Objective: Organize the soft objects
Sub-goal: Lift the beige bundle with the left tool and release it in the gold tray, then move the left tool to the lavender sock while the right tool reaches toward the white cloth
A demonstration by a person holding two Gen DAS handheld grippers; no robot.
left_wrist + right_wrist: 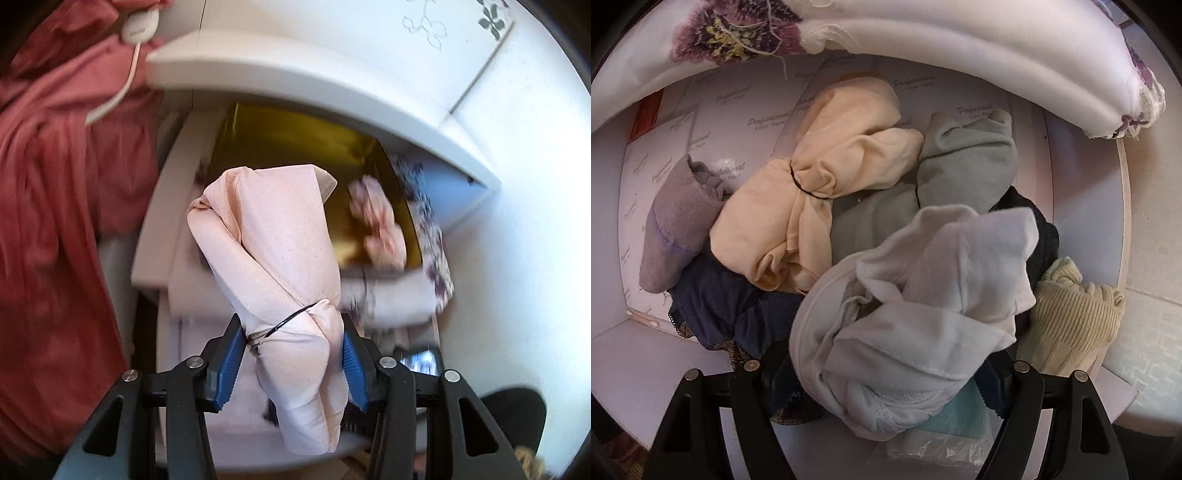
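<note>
Left wrist view: left tool (293, 363) clenched on a pink tied bundle (280, 254), held above the open drawer (155, 236).

Right wrist view: right tool (886, 380) grasps a white garment (923, 295) over the drawer's heaped clothing, beside a cream tied bundle (820, 206).

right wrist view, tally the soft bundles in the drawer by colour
cream bundle: 1
grey-green bundle: 1
white bundle: 1
mauve sock: 1
navy lace piece: 1
ribbed pale yellow sock: 1
black piece: 1
total: 7, others may lie hidden underneath
</note>
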